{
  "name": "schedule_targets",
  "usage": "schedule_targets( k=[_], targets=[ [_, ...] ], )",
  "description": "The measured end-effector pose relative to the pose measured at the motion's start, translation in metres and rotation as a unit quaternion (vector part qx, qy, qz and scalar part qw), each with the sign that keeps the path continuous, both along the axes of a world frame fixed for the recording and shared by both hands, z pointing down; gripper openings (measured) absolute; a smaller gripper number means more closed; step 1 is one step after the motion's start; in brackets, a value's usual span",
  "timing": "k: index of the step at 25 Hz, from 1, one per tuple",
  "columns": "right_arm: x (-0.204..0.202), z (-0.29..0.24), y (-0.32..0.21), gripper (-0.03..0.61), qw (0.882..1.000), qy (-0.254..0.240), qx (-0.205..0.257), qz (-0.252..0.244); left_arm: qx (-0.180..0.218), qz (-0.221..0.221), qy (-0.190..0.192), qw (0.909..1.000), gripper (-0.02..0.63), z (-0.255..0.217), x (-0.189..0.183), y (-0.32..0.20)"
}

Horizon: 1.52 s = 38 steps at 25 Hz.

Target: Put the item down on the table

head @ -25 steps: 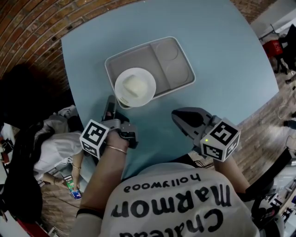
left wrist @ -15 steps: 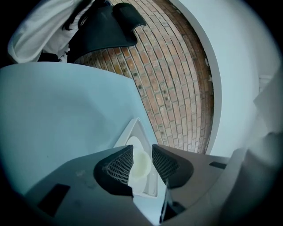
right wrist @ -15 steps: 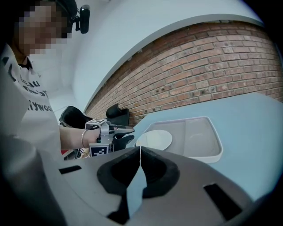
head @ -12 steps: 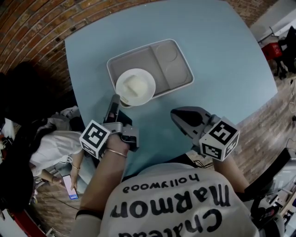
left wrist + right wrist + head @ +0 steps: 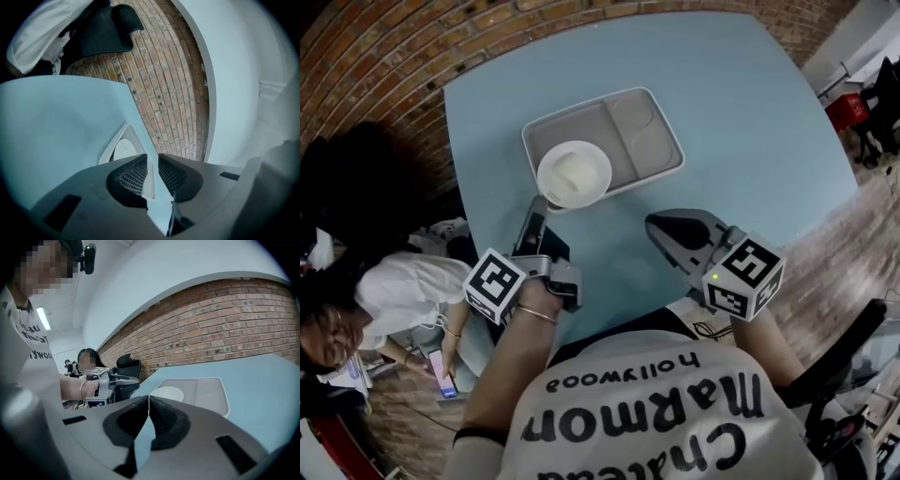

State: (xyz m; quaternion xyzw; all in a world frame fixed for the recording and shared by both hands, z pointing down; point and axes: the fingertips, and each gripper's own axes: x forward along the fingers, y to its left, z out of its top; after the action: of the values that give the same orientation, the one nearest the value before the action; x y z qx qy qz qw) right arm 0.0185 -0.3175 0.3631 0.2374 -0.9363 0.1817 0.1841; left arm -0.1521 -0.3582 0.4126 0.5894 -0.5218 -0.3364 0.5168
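Tray (image 5: pixel 649 150) down yet, or is a claw on it?

Down, by my reading. Nearest first: the right gripper (image 5: pixel 149 398) hangs over the near part of the table with its jaw tips meeting, clenched on nothing. The left gripper (image 5: pixel 153 157) reaches a little further out and points at the tray's near-left corner. Its jaws have just been closing, yet a narrow gap shows between them and nothing sits in it. The tray's rim shows beyond the tips, not between them, so I call it released.

And where exactly is it?

Flat on the blue table (image 5: pixel 750 112), around the middle, with its near-left corner just beyond the left tips. A white bowl (image 5: pixel 574 173) sits at the left end of the large compartment, with something pale inside that I cannot identify. The smaller compartments on the right are bare.

How would it handle if it needs shifting?

Stiff and light in itself, I'd guess: it looks like a moulded grey shell. The loaded bowl makes the left end heavier, so a lift from one corner would likely tip it. The bowl could also slide on that smooth floor. I'd pinch the raised rim close to the bowl, keep it level, and put the second claw on the opposite rim.
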Motion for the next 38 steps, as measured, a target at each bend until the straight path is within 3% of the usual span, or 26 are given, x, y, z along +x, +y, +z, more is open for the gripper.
schedule_targets(
  k=[2,8,11,15,19,26,28,33,38],
  targets=[
    [-0.001,-0.004,0.004,0.011,1.000,0.000,0.003,-0.001,-0.005,-0.006,-0.039,0.9992,0.049,-0.002,-0.006,0.008],
    [-0.004,-0.015,0.025,0.011,1.000,-0.008,0.012,-0.009,0.050,0.025,-0.079,0.9953,0.006,-0.040,0.009,0.032],
    [-0.004,-0.023,0.038,0.011,1.000,-0.014,0.015,-0.016,0.056,0.027,-0.169,0.9837,0.006,-0.056,0.005,0.052],
    [-0.005,-0.034,0.047,0.011,0.999,-0.027,0.018,-0.017,0.122,0.059,-0.187,0.9731,0.006,-0.085,0.019,0.069],
    [-0.003,-0.032,0.054,0.011,0.999,-0.024,0.016,-0.019,0.168,0.128,-0.258,0.9428,0.006,-0.099,0.040,0.088],
    [0.011,-0.024,0.055,0.011,1.000,-0.006,0.017,-0.010,0.184,0.217,-0.414,0.8644,0.006,-0.082,0.059,0.121],
    [0.013,-0.022,0.052,0.011,1.000,-0.002,0.015,-0.005,0.184,0.236,-0.433,0.8503,0.006,-0.078,0.060,0.127],
    [0.010,-0.021,0.050,0.011,1.000,0.004,0.014,-0.004,0.179,0.254,-0.427,0.8495,0.006,-0.072,0.056,0.134],
    [0.005,-0.018,0.047,0.009,1.000,0.021,0.016,-0.002,0.179,0.256,-0.411,0.8563,0.006,-0.073,0.054,0.130]
  ],
)
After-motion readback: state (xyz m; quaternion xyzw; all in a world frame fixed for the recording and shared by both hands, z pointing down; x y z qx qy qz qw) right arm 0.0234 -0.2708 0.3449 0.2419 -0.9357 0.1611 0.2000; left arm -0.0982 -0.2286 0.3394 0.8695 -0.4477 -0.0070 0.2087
